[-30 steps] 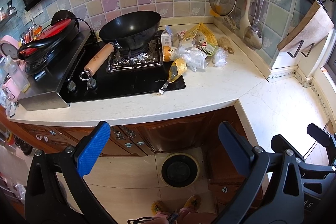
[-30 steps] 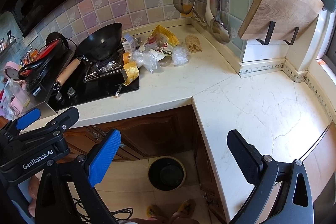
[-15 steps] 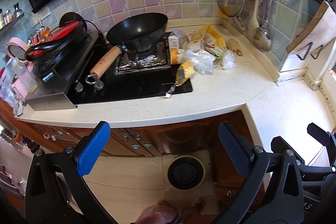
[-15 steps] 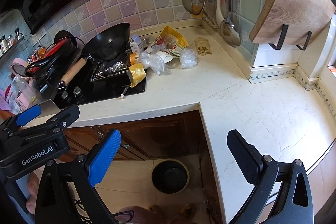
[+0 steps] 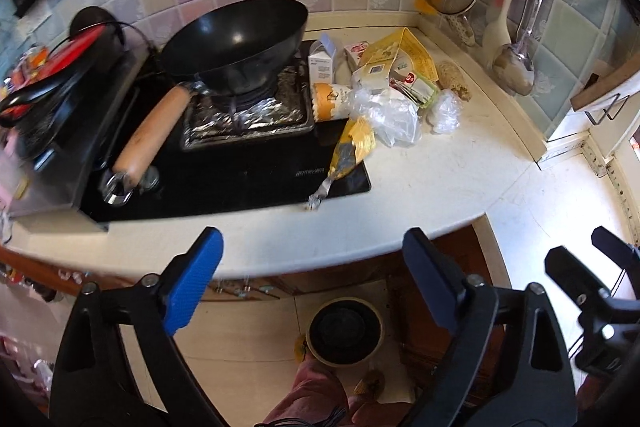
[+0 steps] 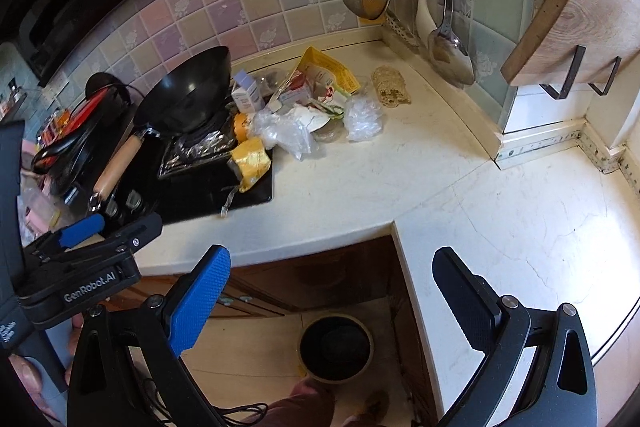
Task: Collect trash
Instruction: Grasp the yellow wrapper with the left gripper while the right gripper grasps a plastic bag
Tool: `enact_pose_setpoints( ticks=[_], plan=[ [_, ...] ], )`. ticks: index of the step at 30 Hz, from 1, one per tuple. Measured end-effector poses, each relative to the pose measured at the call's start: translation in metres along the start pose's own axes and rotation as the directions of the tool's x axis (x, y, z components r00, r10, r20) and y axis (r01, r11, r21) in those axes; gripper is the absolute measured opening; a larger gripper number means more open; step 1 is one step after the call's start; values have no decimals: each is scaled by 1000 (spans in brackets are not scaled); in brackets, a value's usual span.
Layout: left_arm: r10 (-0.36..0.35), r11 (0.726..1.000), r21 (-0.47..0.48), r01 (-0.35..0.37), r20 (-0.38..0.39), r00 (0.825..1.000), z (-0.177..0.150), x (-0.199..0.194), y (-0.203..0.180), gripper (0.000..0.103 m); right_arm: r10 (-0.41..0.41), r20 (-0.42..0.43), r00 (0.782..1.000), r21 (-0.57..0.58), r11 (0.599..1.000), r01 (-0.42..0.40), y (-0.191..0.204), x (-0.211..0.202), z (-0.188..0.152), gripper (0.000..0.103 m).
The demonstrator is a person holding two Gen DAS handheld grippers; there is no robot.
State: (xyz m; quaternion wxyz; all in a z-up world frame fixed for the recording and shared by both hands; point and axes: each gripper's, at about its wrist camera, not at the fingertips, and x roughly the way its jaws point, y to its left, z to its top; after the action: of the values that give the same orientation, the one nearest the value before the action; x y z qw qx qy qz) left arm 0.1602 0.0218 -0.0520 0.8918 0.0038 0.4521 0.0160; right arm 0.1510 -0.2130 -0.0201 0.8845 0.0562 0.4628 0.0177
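Pastel wall tiles back a pale L-shaped worktop [image 5: 440, 179]. Ahead and left of the left gripper [image 5: 316, 279], whose jaws are spread with nothing between them, a black wok [image 5: 236, 47] sits on the hob. Beyond the jaws lies the trash pile [image 5: 380, 87]: cartons, yellow wrapper, clear bags. Below, on the floor, stands a round bin [image 6: 336, 347]. The right gripper [image 6: 332, 295] hangs open-jawed above it.
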Motion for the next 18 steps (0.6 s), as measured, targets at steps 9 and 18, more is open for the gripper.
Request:
enact_pose_setpoints(
  ticks=[9, 18],
  plan=[
    [-84, 994, 77, 83, 2, 996, 48, 80, -6, 81, 2, -32, 999, 63, 998, 0, -3, 81, 59, 102],
    [-119, 989, 83, 120, -13, 993, 67, 148, -5, 81, 17, -54, 998, 72, 997, -13, 5, 166, 106, 91]
  ],
)
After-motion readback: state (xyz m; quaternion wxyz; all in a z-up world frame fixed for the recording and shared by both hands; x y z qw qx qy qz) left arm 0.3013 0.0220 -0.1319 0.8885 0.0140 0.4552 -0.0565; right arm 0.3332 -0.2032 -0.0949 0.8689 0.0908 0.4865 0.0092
